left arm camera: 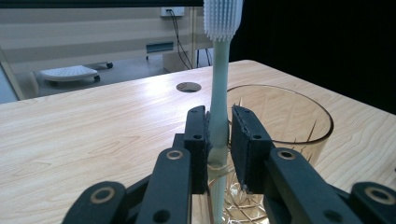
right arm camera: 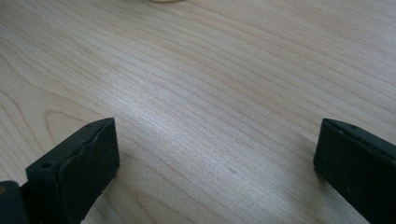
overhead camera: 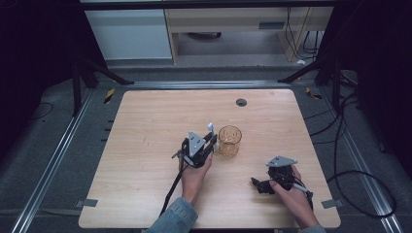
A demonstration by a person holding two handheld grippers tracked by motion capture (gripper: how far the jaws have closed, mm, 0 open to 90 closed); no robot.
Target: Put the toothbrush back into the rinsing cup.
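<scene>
From the high view, a light wooden table point(overhead camera: 145, 145) carries an amber, cut-patterned drinking glass point(overhead camera: 229, 141) standing upright a little right of the table's middle, well clear of every edge. The left gripper point(overhead camera: 210, 137), held in the person's left hand point(overhead camera: 194, 174), sits just beside the glass on its left, with the pale green toothbrush point(overhead camera: 211, 127) sticking up from its tip next to the rim. The right gripper point(overhead camera: 257, 184), in the right hand point(overhead camera: 291, 194), lies low over the table near the front right corner, well apart from the glass. A small round dark cable hole point(overhead camera: 241, 102) is set in the table near the far edge.

In the left gripper view, the two black jaws are nearly closed and pinch the toothbrush point(left arm camera: 219, 84) by its handle, so it stands upright with the white bristle head at the top. The handle's lower end runs down in front of the glass point(left arm camera: 299, 121), whose open mouth lies just behind and to the right of the jaws; whether the handle touches the glass wall cannot be told. The cable hole point(left arm camera: 188, 87) shows farther off on the tabletop point(left arm camera: 84, 135).

In the right gripper view, the jaws stand wide apart with nothing between them, over bare wood grain of the table point(right arm camera: 210, 93).
</scene>
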